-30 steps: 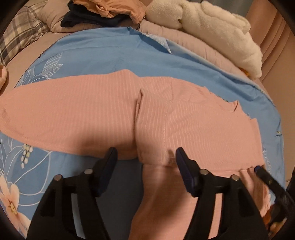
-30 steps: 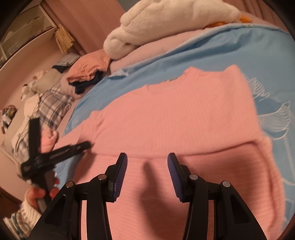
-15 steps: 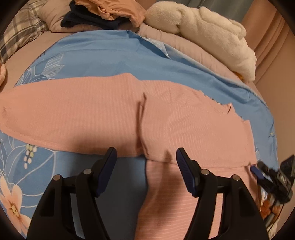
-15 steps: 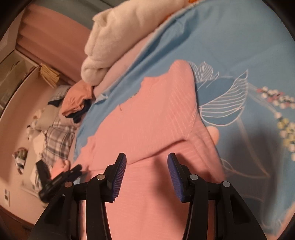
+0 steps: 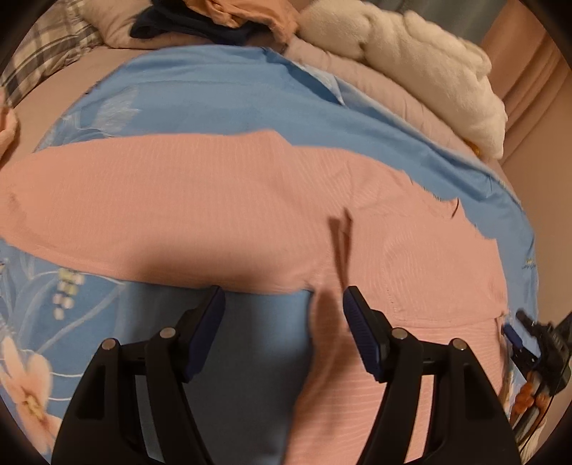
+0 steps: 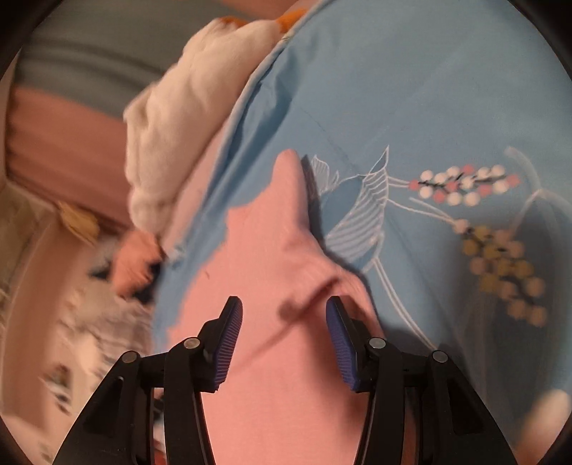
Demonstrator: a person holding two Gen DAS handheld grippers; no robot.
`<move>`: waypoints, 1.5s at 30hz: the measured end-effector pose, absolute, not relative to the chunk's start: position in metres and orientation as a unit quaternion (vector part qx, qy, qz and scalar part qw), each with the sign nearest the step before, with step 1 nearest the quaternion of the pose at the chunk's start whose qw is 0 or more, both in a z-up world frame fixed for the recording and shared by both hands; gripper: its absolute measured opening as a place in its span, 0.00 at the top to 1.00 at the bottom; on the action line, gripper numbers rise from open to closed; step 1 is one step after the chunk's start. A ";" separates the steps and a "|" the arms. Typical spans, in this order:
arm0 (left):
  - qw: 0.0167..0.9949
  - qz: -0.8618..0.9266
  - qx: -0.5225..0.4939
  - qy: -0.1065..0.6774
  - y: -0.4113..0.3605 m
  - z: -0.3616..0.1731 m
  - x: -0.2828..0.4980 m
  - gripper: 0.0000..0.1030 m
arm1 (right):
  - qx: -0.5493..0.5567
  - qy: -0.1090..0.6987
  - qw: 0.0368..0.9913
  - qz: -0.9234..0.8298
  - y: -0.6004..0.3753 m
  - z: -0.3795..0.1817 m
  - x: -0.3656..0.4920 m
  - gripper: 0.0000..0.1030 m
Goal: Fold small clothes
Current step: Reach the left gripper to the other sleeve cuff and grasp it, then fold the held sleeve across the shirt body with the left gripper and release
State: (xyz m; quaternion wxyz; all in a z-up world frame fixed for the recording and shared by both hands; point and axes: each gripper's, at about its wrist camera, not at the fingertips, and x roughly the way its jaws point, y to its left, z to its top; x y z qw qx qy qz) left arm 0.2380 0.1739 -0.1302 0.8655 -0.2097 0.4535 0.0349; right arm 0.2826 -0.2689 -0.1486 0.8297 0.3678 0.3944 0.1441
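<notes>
A pink ribbed sweater (image 5: 214, 211) lies flat on a blue floral bedsheet (image 5: 200, 107), one sleeve stretched left, its lower part folded up over the body. My left gripper (image 5: 284, 329) is open and empty, hovering over the armpit where sleeve meets body. The right gripper shows at the far right of the left wrist view (image 5: 529, 339). In the right wrist view the sweater (image 6: 271, 286) fills the lower middle, and my right gripper (image 6: 284, 343) is open and empty just above its right side, by a small crease.
A white fluffy blanket (image 5: 429, 68) and a pile of orange and dark clothes (image 5: 221, 18) lie at the bed's far side. A plaid pillow (image 5: 39, 53) is far left. The blanket also shows in the right wrist view (image 6: 186, 118).
My left gripper slid left, from over the sweater's body to the armpit. My right gripper swung right toward the sweater's right edge, and the view is now blurred.
</notes>
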 end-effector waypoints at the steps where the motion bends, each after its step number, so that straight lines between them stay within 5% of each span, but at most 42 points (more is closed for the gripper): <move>1: 0.867 0.044 -0.212 0.448 0.184 -0.127 0.232 0.33 | 0.335 0.400 0.844 0.123 -0.268 -0.140 0.277 0.52; 8: 0.852 0.110 -0.279 0.430 0.264 -0.125 0.199 0.28 | 0.127 0.367 0.908 0.161 -0.199 -0.099 0.271 0.52; 15: 0.806 0.141 -0.416 0.396 0.342 -0.145 0.178 0.28 | -0.020 0.417 0.895 0.156 -0.122 -0.147 0.298 0.52; 22: 0.788 0.144 -0.506 0.321 0.381 -0.155 0.190 0.32 | -0.034 0.394 0.907 0.147 -0.120 -0.117 0.279 0.52; 24: 0.785 0.163 -0.512 0.307 0.388 -0.156 0.194 0.48 | -0.034 0.384 0.909 0.157 -0.106 -0.107 0.277 0.52; 27: 0.775 0.208 -0.505 0.317 0.398 -0.157 0.197 0.99 | -0.030 0.374 0.911 0.173 -0.092 -0.097 0.273 0.52; 28: 0.774 0.220 -0.498 0.324 0.400 -0.156 0.198 0.99 | -0.028 0.371 0.911 0.178 -0.090 -0.095 0.272 0.52; 40: 0.926 0.095 -0.218 0.294 0.226 -0.014 0.248 0.99 | 0.040 0.381 0.905 0.184 -0.125 -0.102 0.253 0.52; 45: 0.936 0.002 -0.148 0.319 0.116 -0.008 0.273 0.99 | 0.067 0.380 0.905 0.180 -0.151 -0.102 0.241 0.52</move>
